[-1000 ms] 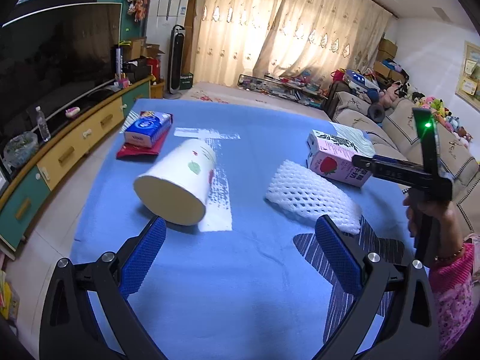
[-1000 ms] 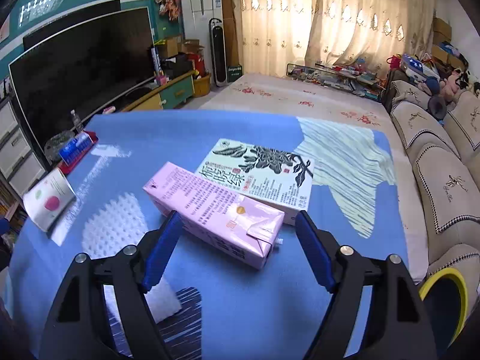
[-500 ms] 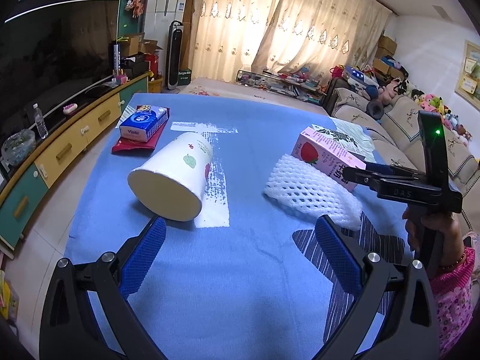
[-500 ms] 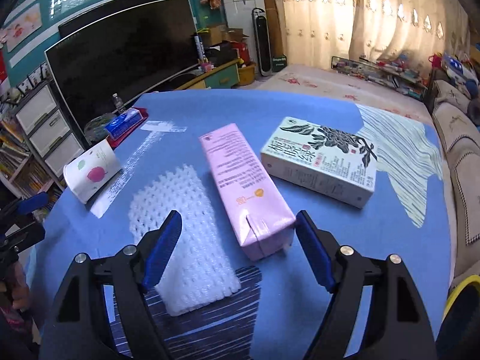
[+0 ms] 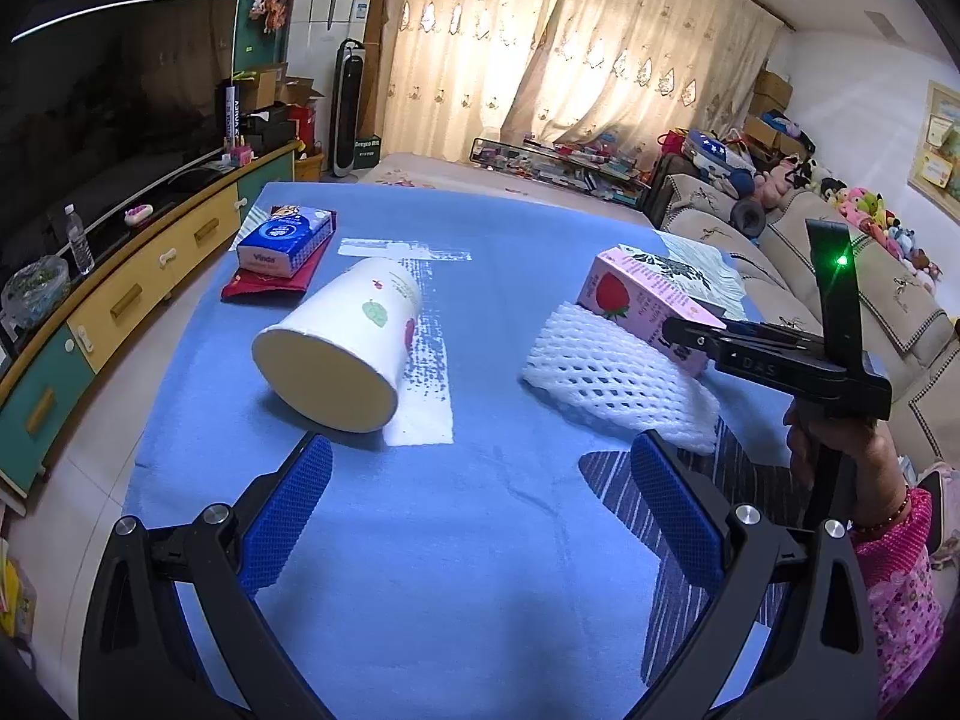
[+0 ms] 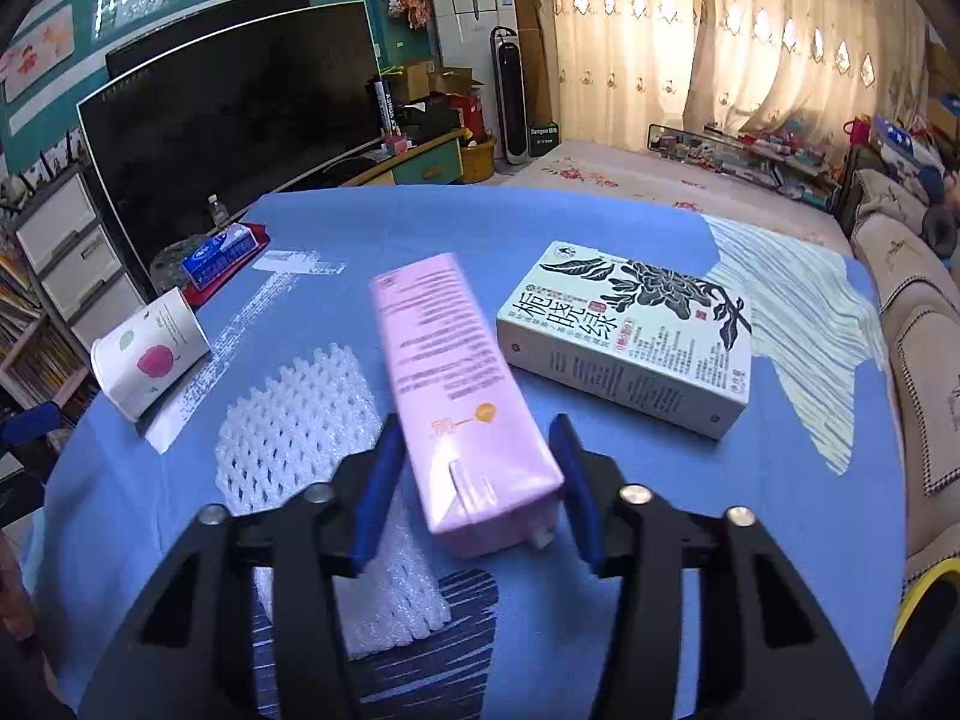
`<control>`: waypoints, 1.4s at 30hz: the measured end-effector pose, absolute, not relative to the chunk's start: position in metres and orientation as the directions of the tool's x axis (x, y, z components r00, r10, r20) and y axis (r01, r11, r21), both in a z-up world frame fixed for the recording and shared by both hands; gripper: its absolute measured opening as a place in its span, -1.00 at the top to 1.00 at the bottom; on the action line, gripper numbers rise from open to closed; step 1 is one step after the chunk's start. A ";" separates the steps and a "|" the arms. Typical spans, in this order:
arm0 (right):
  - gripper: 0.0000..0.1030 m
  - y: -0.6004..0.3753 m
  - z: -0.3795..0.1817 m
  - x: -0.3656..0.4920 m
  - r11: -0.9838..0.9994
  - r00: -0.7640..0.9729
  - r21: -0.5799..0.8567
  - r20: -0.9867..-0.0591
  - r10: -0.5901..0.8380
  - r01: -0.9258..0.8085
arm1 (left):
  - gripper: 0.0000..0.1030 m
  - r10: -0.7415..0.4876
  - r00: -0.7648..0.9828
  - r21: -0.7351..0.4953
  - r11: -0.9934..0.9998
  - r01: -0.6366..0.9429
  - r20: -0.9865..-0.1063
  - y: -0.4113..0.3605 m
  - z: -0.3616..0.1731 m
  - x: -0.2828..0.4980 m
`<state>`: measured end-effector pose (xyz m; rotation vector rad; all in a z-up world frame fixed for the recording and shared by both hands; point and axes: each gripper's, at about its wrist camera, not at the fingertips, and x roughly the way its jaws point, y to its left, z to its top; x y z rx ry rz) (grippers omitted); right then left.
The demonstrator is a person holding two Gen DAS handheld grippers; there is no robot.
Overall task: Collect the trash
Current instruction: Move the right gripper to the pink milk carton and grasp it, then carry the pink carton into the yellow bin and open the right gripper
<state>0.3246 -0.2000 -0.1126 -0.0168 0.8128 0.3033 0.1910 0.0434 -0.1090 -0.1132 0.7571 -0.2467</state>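
Pink carton (image 6: 462, 396) between closing right gripper (image 6: 477, 486) pads, left gripper (image 5: 480, 516) open

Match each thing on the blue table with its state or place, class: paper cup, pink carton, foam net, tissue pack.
Things:
1 paper cup
2 pink carton
3 foam net
4 tissue pack

States:
A between the right gripper jaws
B on a red pouch
C lying on its side
D flat beside the carton

Pairs: 1-C, 2-A, 3-D, 4-B
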 end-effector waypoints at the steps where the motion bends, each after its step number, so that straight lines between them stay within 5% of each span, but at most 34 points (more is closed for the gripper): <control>1: 0.22 -0.200 -0.110 0.323 0.957 0.654 0.101 -0.710 0.260 -0.271 | -0.90 -0.262 0.700 -0.189 0.965 0.182 -0.665 0.043 -0.108 0.190; 14: 0.30 -0.230 -0.041 0.255 0.959 0.763 0.182 -0.582 0.282 -0.216 | -0.90 -0.260 0.714 -0.154 0.965 0.211 -0.650 0.024 -0.092 0.171; 19: 0.29 -0.281 -0.030 0.214 0.981 0.816 0.174 -0.554 0.169 -0.085 | -0.90 -0.276 0.711 -0.140 0.959 0.246 -0.646 0.007 -0.086 0.165; 30: 0.29 -0.420 -0.079 0.151 0.917 0.732 0.128 -0.648 -0.211 0.378 | -0.90 -0.310 0.670 -0.125 0.942 0.311 -0.674 -0.041 -0.090 0.166; 42: 0.27 -0.489 -0.134 0.144 0.835 0.629 0.118 -0.715 -0.304 0.538 | -0.90 -0.317 0.638 -0.089 0.928 0.362 -0.702 -0.095 -0.094 0.169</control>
